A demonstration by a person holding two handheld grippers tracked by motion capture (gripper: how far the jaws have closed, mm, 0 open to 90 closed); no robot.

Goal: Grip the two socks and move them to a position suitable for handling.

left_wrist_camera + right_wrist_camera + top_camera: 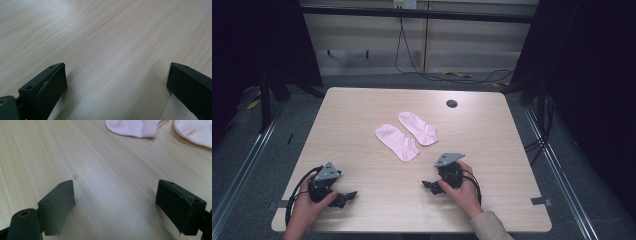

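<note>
The left claw point(346, 196) rests low on the near left part of the tabletop point(362, 115), held by the person's left hand point(307, 210). In the left gripper view its two black jaws stand wide apart, and between them is only bare wood; it has hold of nothing. The right claw point(428, 186) lies at the near right, in the right hand point(462, 192), and points toward the left. Its jaws are also spread wide over bare wood with nothing between them.

Farther from the right claw, near the middle of the tabletop, lie two pink socks. The left sock point(397, 142) and the right sock point(418, 128) lie flat, side by side and slanted the same way. They look to be touching or almost touching at one edge, but the high view is too small to be sure. In the right gripper view both socks point(135, 127) appear at the far edge, well apart from the jaws. At the far right of the tabletop there is a dark round hole point(452, 103).
</note>
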